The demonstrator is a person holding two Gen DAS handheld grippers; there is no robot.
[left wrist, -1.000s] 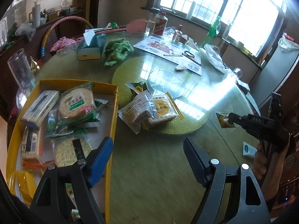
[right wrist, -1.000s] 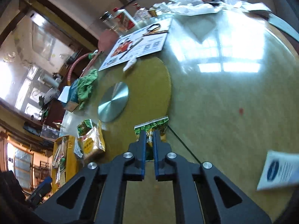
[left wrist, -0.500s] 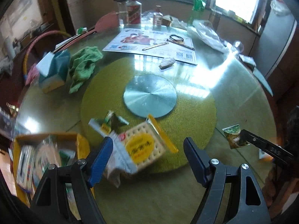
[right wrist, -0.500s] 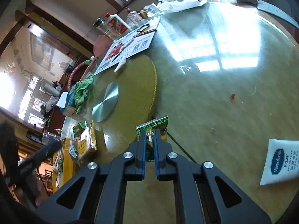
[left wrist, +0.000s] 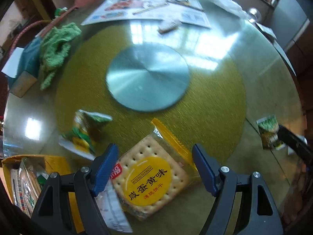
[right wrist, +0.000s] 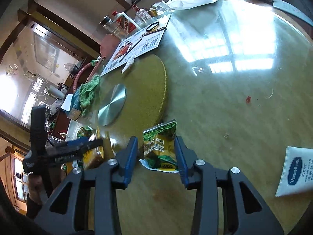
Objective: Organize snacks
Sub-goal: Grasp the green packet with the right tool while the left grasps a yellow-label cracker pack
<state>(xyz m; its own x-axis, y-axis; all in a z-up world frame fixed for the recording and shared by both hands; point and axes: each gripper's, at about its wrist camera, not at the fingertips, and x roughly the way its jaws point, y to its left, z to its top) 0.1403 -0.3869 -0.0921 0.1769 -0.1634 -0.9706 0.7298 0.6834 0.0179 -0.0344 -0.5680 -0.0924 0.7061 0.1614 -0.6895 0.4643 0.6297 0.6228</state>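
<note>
Now the right gripper (right wrist: 156, 156) jaws have just opened off the pea packet (right wrist: 160, 146), while the left gripper (left wrist: 155, 168) gapes over the biscuit pack (left wrist: 150, 180).

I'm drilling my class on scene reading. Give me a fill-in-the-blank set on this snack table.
1. The left gripper hangs open over a packet of ____ biscuits.
2. The right gripper's jaws have just been opening; the ____ packet lies between them.
3. The white sachet reads ____.

Missing: egg yolk; peas; Vaseline
</note>
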